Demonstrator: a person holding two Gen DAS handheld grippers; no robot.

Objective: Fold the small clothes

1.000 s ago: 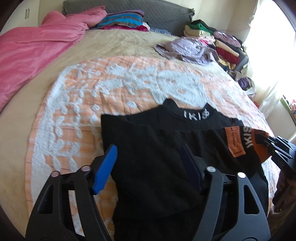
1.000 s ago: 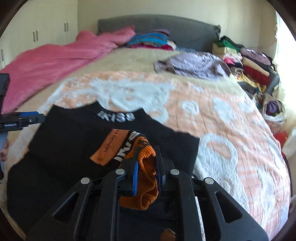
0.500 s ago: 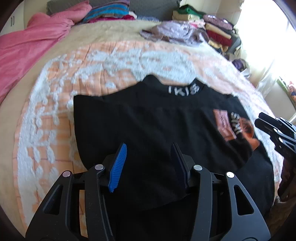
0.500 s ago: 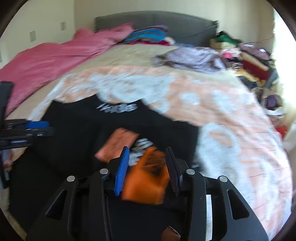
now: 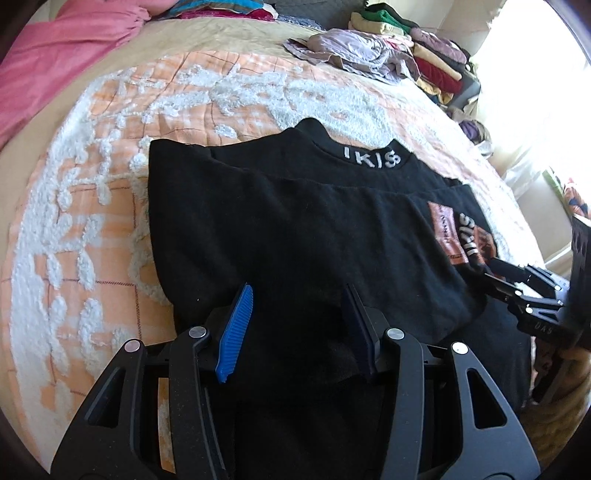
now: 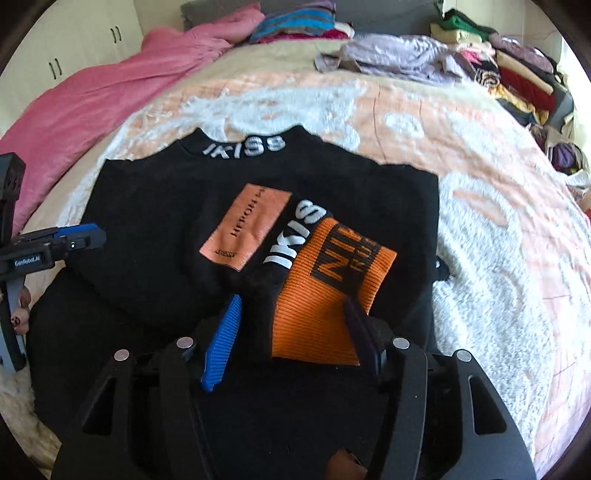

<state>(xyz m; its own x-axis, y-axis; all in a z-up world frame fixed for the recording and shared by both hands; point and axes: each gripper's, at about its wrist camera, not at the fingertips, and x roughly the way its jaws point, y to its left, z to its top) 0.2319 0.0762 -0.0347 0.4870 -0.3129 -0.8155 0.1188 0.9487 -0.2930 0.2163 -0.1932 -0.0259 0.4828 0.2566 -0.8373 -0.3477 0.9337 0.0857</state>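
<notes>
A black top [image 5: 288, 221] with white "IKISS" lettering on its collar lies flat on the orange and white bedspread [image 5: 92, 206]. Its sleeves are folded across the body. The right sleeve, with an orange cuff [image 6: 328, 299] and an orange patch [image 6: 245, 227], lies on the top [image 6: 155, 229]. My left gripper [image 5: 299, 299] is open just above the top's near left part. My right gripper [image 6: 291, 317] is open with its fingers on either side of the orange cuff, holding nothing. It also shows at the right edge of the left wrist view [image 5: 517, 280].
A pink blanket [image 6: 110, 92] lies along the bed's left side. A lilac garment [image 6: 399, 59] lies at the far right of the bed. Stacks of folded clothes [image 6: 517, 74] stand beside the bed on the right, and more [image 6: 295, 26] at the headboard.
My right gripper has opened and let go of the orange cuff, which now lies on the top. My left gripper has drawn back with its jaws still open.
</notes>
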